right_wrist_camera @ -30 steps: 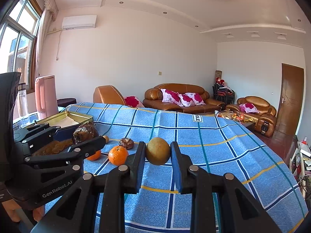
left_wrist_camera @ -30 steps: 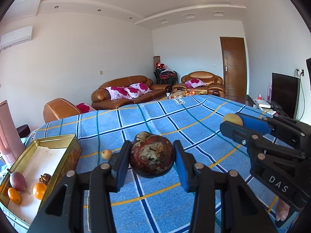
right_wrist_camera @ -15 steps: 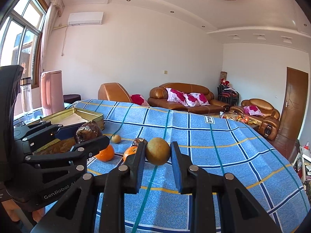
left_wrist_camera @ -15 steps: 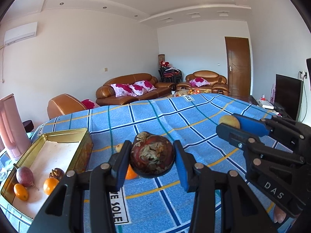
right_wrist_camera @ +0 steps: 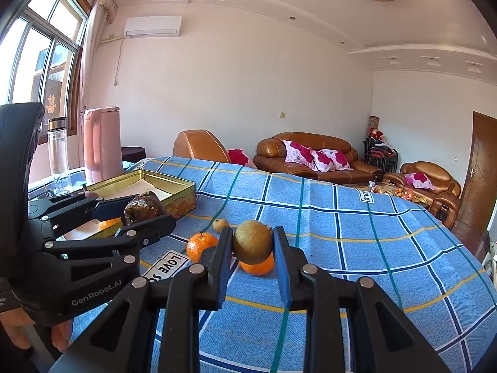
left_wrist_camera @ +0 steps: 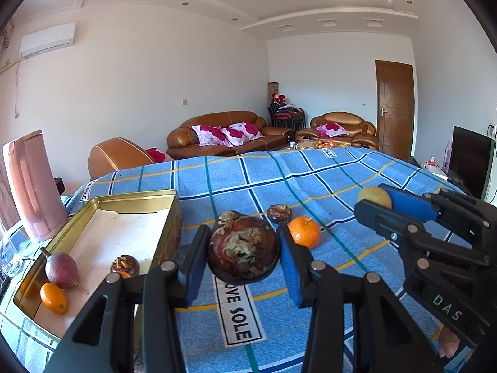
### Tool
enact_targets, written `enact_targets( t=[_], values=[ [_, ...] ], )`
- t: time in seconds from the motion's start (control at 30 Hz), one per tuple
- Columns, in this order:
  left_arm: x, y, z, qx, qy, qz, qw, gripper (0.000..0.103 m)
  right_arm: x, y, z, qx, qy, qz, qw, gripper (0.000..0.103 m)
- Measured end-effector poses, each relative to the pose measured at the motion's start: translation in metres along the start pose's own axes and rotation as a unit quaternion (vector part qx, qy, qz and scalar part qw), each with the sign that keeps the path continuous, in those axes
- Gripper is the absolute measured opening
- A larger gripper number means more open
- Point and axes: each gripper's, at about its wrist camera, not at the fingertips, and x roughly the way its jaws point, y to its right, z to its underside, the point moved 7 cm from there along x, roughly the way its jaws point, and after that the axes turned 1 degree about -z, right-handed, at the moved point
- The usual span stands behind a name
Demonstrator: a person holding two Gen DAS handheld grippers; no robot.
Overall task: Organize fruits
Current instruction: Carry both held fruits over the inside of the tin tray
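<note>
Far left on the blue checked cloth sits the gold tin (left_wrist_camera: 174,214), already holding a few fruits. My left gripper (left_wrist_camera: 243,248), just right of the tin and nearer it, is clamped on a dark mangosteen (left_wrist_camera: 243,247). Further right, my right gripper (right_wrist_camera: 253,248) is pinched tight on a brownish round fruit (right_wrist_camera: 252,241). As I judge it, both loads must travel leftward to reach the tin.

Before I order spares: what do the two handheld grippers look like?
Both are black plastic linkages with silver rivets and blue finger pads. The left gripper carries white "GenRobot.AI" lettering on its side, the right gripper "DAS". No cables or sleeves show.
</note>
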Motion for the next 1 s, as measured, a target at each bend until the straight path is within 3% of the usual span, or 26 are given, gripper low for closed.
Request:
enact_targets(
  t=[1.0],
  values=[
    [-0.018,-0.103,0.017,-0.036,-0.021,-0.070,0.9967,0.045,0.034,-0.107,-0.027,-0.019,-0.015,-0.087,0.996,0.028]
  ],
)
